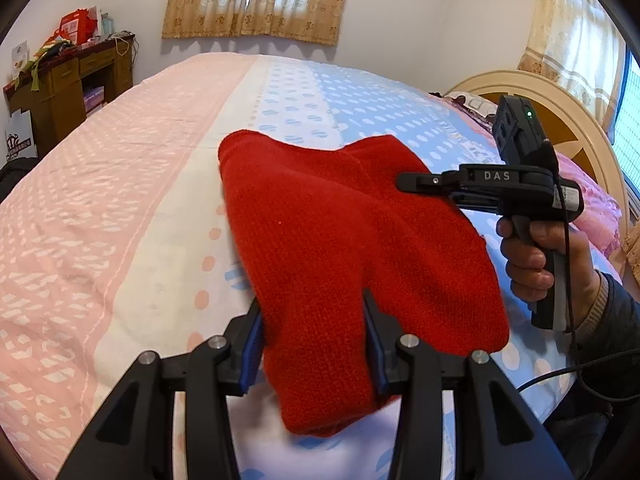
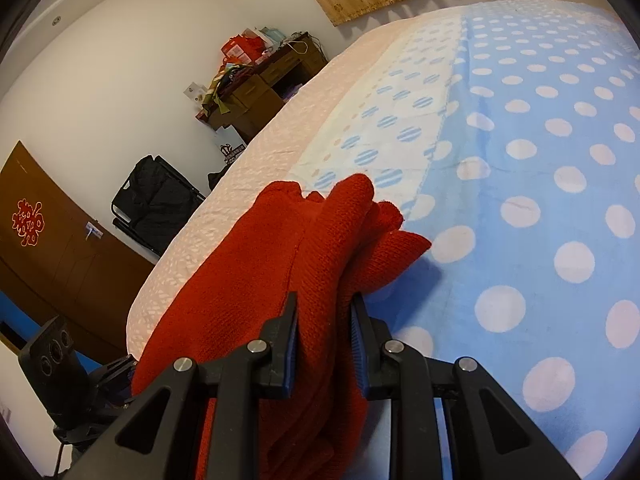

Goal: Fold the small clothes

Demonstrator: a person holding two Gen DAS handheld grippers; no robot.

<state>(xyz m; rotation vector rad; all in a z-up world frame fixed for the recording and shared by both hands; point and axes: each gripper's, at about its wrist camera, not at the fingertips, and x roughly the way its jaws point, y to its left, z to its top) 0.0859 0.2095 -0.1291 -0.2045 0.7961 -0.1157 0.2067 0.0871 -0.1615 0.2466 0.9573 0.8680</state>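
Note:
A red knitted garment (image 1: 352, 248) lies folded in several layers on the bed and is lifted at two edges. My left gripper (image 1: 312, 320) is shut on the near edge of the garment, the cloth bunched between its blue pads. My right gripper (image 2: 324, 316) is shut on the stacked layers of the same garment (image 2: 280, 264). In the left wrist view the right gripper (image 1: 416, 182) comes in from the right, held by a hand, its fingers at the garment's right edge. The left gripper's body shows in the right wrist view (image 2: 56, 376) at the lower left.
The bed cover (image 1: 120, 208) is pink on the left, white in the middle, blue with white dots (image 2: 540, 200) on the right. A cream headboard (image 1: 560, 120) and pink pillow stand at the right. A cluttered wooden desk (image 1: 68, 84) and a black bag (image 2: 156, 200) stand beyond the bed.

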